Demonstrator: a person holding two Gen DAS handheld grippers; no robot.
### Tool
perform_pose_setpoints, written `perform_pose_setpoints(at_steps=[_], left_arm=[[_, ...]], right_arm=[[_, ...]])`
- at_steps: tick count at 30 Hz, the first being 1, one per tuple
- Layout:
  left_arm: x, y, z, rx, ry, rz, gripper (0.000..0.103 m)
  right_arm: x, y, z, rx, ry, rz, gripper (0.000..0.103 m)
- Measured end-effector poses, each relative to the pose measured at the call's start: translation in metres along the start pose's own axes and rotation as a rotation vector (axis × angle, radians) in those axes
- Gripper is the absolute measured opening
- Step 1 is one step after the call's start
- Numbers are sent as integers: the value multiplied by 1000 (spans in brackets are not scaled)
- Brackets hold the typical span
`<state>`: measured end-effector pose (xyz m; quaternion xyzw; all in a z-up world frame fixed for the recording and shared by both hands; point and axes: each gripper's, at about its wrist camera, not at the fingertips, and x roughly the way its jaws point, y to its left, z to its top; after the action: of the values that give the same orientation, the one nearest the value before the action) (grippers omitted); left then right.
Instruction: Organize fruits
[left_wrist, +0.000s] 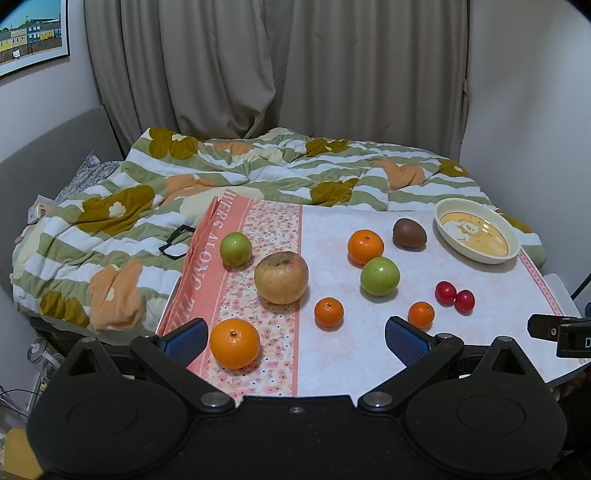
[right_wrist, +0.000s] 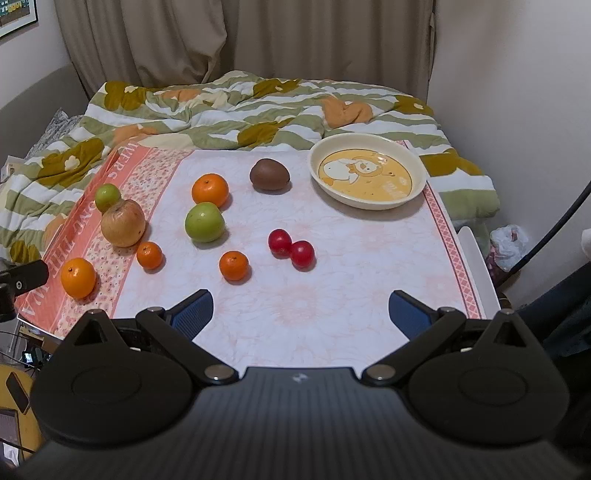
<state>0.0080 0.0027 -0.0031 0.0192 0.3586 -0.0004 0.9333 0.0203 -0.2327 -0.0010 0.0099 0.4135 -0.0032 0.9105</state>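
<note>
Table (right_wrist: 332, 295) | oranges (right_wrist: 209, 190) 4, green fruits (right_wrist: 204, 222) 2, tomatoes (right_wrist: 279, 242) 2 (touching) | both claws (left_wrist: 295, 339) (right_wrist: 301, 314) open

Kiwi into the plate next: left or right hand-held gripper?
Probably right. The kiwi and plate lie ahead of the open right hand-held gripper; they sit far to the right of the left hand-held gripper.

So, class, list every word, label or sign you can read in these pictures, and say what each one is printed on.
"ALONG TH": on the pink border of the tablecloth, part of a longer line, cut off at both ends.
"WERS": the same border, far end; the start of the word is hidden.
Plate: small print beside the cartoon, too blurred to read.
Wall picture: a small sign, unreadable.
</note>
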Motion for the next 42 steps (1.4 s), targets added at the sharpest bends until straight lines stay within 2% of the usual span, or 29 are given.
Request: perform_pose_setpoints(at_steps=[42], left_arm=[[4,0,-2,15,20,4,103]], right_arm=[[3,6,-3,3,9,11,103]])
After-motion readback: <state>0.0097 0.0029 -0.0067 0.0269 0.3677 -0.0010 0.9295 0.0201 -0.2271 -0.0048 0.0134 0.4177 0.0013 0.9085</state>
